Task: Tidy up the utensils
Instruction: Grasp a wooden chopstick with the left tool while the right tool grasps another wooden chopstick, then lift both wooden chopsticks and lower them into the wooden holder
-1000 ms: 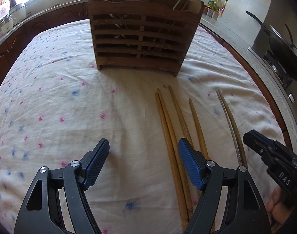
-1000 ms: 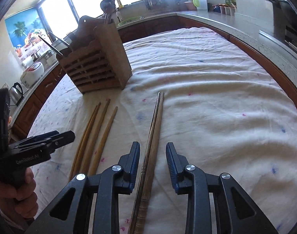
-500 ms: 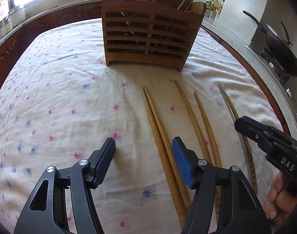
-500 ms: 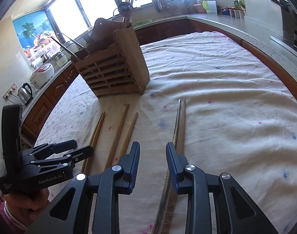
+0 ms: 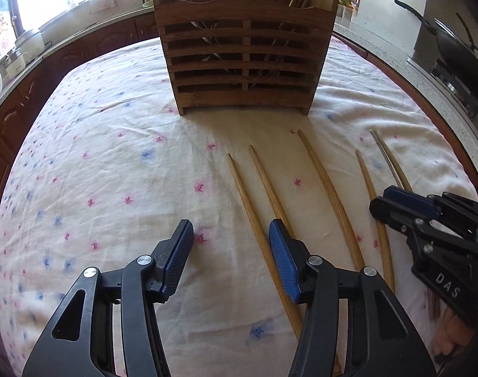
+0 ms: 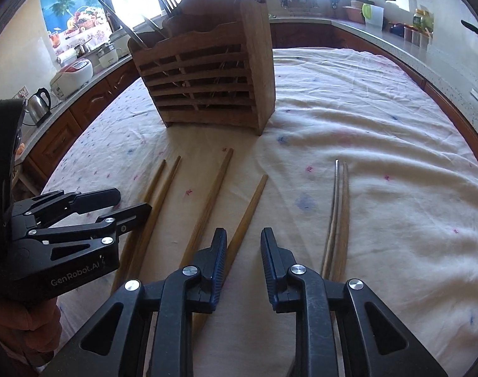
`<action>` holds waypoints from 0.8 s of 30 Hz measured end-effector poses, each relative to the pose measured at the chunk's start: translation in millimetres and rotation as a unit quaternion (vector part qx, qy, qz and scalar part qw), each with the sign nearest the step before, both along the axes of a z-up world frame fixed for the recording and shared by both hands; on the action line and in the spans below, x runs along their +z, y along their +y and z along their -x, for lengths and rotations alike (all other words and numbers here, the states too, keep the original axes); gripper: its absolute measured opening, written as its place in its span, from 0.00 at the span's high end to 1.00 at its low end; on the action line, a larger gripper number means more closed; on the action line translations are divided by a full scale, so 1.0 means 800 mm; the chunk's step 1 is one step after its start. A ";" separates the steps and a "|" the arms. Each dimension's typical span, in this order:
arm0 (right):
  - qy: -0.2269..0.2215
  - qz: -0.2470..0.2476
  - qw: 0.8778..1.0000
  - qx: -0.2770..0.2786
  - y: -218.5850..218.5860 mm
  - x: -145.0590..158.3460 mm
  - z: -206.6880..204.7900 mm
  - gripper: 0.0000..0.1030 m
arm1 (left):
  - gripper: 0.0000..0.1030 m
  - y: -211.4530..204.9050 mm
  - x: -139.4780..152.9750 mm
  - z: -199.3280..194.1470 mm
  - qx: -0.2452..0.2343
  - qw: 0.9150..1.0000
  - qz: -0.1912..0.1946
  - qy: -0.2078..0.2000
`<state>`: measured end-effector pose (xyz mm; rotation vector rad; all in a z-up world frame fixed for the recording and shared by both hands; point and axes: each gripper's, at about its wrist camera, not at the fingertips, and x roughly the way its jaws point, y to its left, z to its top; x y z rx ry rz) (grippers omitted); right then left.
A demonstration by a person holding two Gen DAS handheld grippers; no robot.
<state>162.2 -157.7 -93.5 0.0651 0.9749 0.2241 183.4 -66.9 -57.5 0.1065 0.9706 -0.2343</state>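
a kitchen table under a white flowered tablecloth [image 5: 113,163] holds a slatted wooden utensil holder [image 5: 245,59] at the far middle, cutlery standing in it. wooden chopsticks [image 5: 330,185] lie loose before it, a darker pair [image 6: 341,207] off right. the left gripper [image 5: 231,257], jaws half apart and just closing, straddles one chopstick, pads clear of it. the right gripper [image 6: 243,264], narrowly parted and just closing, holds nothing. only the right view shows the kettle [image 6: 39,103]; the left shows a wok [image 5: 452,47]. bare cloth lies open left.

Bare tablecloth [image 5: 97,188] lies open at left; the wooden rack [image 5: 245,62] blocks the far middle; chopsticks [image 5: 330,194] crowd the right.
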 end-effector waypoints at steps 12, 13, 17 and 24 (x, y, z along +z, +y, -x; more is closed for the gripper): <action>0.008 -0.026 0.999 -0.040 -0.018 -0.003 -0.030 0.73 | 0.59 0.006 0.006 -0.038 0.013 0.999 0.033 0.017; 0.008 -0.022 0.999 -0.040 -0.015 -0.004 -0.035 0.73 | 0.63 0.002 0.005 -0.040 0.011 0.999 0.029 0.014; 0.007 -0.002 0.999 -0.034 -0.004 -0.005 -0.046 0.76 | 0.89 -0.007 0.005 -0.039 0.002 1.000 0.008 -0.002; 0.008 -0.008 0.999 -0.035 -0.009 -0.004 -0.043 0.94 | 0.96 0.021 0.011 -0.030 0.011 0.998 0.060 0.012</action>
